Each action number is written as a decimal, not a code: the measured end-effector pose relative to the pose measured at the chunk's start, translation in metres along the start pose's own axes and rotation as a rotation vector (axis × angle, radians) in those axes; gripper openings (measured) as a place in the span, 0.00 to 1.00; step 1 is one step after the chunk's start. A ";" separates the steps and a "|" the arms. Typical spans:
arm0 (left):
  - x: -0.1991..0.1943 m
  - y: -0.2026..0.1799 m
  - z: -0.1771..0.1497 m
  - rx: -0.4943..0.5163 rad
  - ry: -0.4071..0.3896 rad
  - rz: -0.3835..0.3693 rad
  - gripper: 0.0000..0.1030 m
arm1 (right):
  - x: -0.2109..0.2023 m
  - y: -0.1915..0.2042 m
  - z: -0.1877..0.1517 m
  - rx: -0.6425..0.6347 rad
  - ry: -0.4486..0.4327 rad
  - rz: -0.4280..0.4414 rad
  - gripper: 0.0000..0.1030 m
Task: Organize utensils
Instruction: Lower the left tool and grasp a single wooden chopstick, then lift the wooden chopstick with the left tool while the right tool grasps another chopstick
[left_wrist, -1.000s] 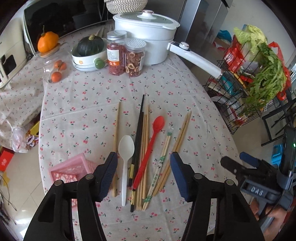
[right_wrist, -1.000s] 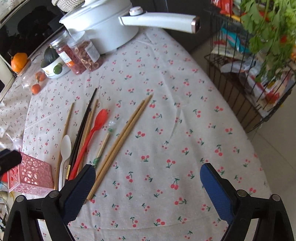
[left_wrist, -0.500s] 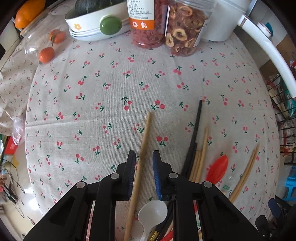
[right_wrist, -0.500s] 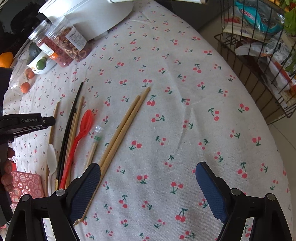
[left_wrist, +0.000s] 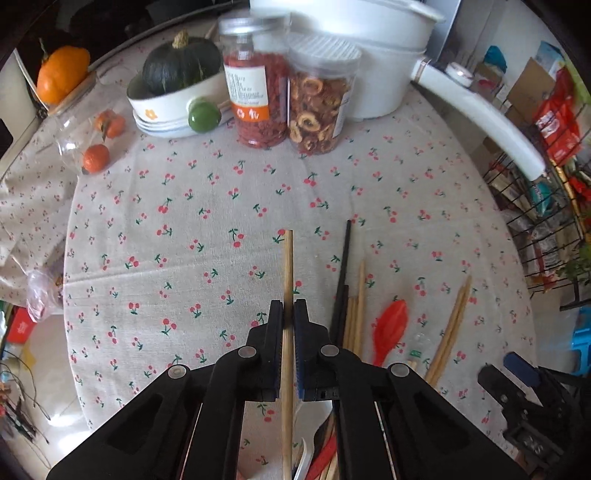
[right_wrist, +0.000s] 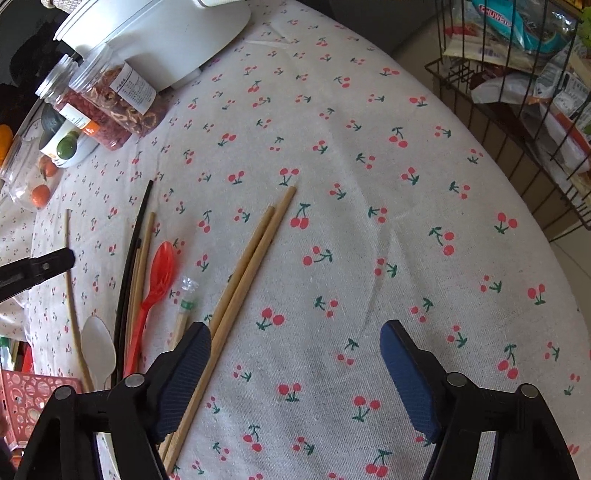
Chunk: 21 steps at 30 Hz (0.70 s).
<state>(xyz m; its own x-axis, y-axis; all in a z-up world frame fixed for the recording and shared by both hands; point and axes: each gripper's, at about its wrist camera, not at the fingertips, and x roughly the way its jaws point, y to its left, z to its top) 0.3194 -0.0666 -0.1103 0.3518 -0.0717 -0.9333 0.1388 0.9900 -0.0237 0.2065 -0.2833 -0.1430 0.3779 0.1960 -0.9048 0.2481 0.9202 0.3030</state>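
- The left gripper (left_wrist: 289, 314) is closed on 1 bamboo chopstick (left_wrist: 287, 266), which is pinched between the 2 pads and runs straight out past the fingertips over the cherry-print tablecloth (left_wrist: 207, 221).
- A clean lift is judged to depend on the stick being kept square between the pads, since a grip this far from its far end could let it swing.
- The right gripper (right_wrist: 295, 354) is closing, but its pads touch nothing yet; the pair of chopsticks (right_wrist: 251, 254) lies just inside its left finger, and bare cloth fills the rest of the gap.
- That gripper is better shifted so both sticks are centred between the pads before the squeeze ends, or 1 may be nudged aside.
- To the right of the left fingers lie black chopsticks (left_wrist: 341, 273), thin wooden sticks and a red spoon (left_wrist: 389, 326); a white spoon (right_wrist: 98, 347) is seen left of the right fingers.
- A pink perforated basket (right_wrist: 27, 391), at the lower left of the right view, is judged the likely holder; its contents cannot be seen.
- Far beyond the left fingertips, 2 jars (left_wrist: 291, 96) hold dried red berries and dried fruit rings, a bowl (left_wrist: 173, 107) holds a dark squash, and a white pot (left_wrist: 369, 55) stays lidded.
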 end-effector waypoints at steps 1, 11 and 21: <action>-0.016 -0.001 -0.006 0.014 -0.032 -0.011 0.05 | 0.002 0.001 0.001 0.006 0.000 0.007 0.67; -0.126 -0.001 -0.089 0.089 -0.288 -0.123 0.05 | 0.027 0.016 0.007 0.004 -0.003 -0.004 0.47; -0.171 0.028 -0.148 0.015 -0.423 -0.189 0.05 | 0.036 0.044 0.001 -0.123 -0.001 -0.153 0.42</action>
<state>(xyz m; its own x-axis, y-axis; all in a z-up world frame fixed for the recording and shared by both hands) 0.1264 -0.0087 -0.0046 0.6658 -0.2967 -0.6846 0.2487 0.9533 -0.1712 0.2323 -0.2359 -0.1614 0.3452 0.0502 -0.9372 0.1920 0.9737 0.1229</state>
